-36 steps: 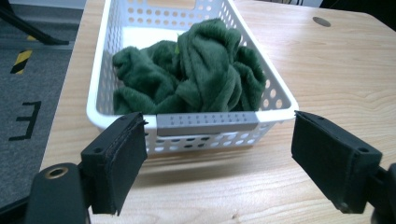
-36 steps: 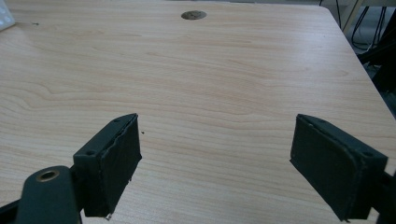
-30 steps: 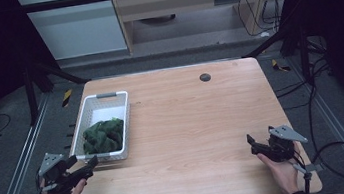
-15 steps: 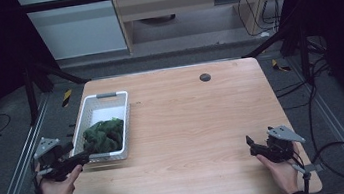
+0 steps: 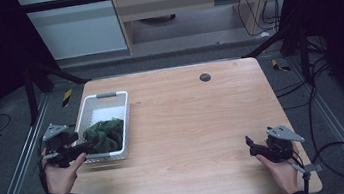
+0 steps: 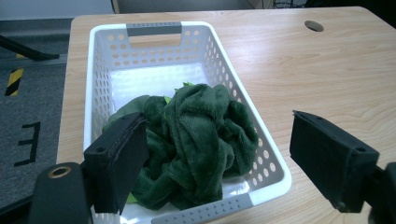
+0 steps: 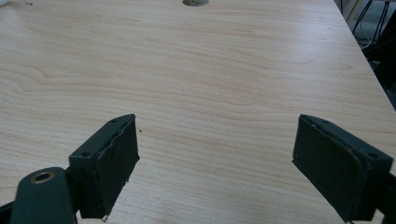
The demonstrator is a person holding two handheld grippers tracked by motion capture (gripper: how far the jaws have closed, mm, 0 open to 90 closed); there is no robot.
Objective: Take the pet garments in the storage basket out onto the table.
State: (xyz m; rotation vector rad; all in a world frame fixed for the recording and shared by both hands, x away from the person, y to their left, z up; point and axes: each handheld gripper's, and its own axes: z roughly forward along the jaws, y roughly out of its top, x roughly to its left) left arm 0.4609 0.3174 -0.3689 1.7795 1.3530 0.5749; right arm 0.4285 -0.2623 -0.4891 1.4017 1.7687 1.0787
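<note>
A white perforated basket (image 5: 96,107) (image 6: 116,70) stands at the table's left side. A crumpled dark green plush cloth (image 5: 106,134) (image 6: 196,140) fills its near half. My left gripper (image 5: 77,149) (image 6: 224,163) hovers open at the basket's near left corner. One jaw is over the basket beside the cloth, the other over the table to the basket's right. It holds nothing. Near the front right corner of the table my right gripper (image 5: 252,145) (image 7: 219,163) stands open over bare wood, with nothing between its jaws.
The wooden table (image 5: 193,119) has a round dark cable hole (image 5: 204,77) (image 6: 314,25) (image 7: 195,2) near its far edge. The basket's far half is bare. Metal frame rails and grey floor surround the table, with cables trailing at the right.
My left gripper has risen and moved forward from the table's front left edge to the basket's near corner. The right gripper has stayed in place.
</note>
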